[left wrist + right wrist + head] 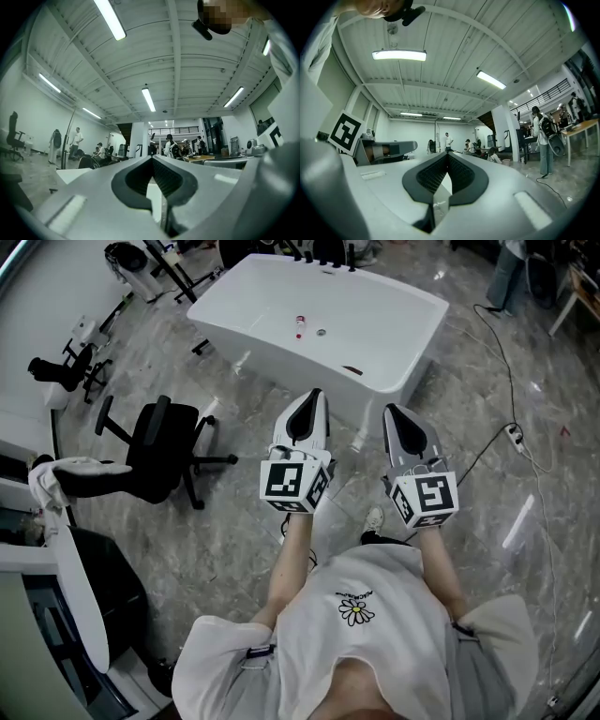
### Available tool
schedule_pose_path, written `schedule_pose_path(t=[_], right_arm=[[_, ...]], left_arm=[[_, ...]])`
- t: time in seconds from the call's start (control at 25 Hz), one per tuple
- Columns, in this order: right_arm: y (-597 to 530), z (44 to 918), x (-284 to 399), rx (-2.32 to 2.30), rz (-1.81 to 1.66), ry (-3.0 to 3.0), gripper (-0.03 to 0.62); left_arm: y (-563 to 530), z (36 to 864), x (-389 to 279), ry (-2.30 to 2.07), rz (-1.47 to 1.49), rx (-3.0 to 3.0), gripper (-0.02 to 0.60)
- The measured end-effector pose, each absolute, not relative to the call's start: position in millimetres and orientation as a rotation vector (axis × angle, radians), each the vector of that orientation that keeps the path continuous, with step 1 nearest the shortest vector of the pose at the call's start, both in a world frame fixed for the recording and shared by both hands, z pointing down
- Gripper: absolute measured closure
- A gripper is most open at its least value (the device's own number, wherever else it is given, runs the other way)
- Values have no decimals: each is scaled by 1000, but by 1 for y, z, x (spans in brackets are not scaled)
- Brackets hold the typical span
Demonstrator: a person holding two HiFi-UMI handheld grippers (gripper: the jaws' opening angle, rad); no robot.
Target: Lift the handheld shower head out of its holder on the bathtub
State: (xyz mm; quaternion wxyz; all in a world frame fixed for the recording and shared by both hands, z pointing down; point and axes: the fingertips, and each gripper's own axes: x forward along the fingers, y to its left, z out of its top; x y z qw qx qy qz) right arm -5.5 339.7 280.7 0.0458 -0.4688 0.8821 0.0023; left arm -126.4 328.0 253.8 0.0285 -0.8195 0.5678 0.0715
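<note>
I see my grey left gripper (152,157) tilted upward, black-padded jaws meeting at the tips. Long fluorescent ceiling tubes (148,99) overhead; standing people (76,139) far off.

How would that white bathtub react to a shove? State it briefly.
The bathtub probably would not budge: it is a large freestanding shell sitting flat on the floor. It likely stays rigid, and its glossy rim would probably let jaws slip.

White T-shirt (394,652), daisy print (355,611) on the chest.
Short sleeves (217,651); left gripper (313,399) and right gripper (392,414) show pale grey shells, black pads (302,420), black-and-white marker cubes (292,482).
</note>
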Motion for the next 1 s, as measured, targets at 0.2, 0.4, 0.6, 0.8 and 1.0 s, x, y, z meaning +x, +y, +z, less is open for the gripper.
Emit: schedule_pose_path(t=[0.2, 0.4, 0.6, 0.8, 1.0], right_arm=[[301, 286, 25, -1463, -55, 2654, 571], [263, 286, 44, -1413, -92, 2630, 571], [239, 278, 49, -1373, -79, 2606, 571], [235, 277, 56, -1363, -62, 2616, 571], [226, 281, 57, -1377, -74, 2620, 571]], left_arm=[[289, 256, -95, 1704, 157, -2566, 581], [255, 250, -74, 1695, 119, -2544, 581], [236, 245, -67, 1689, 104, -2511, 581], [229, 249, -63, 1707, 122, -2506, 581], [220, 258, -65, 1716, 134, -2524, 581]])
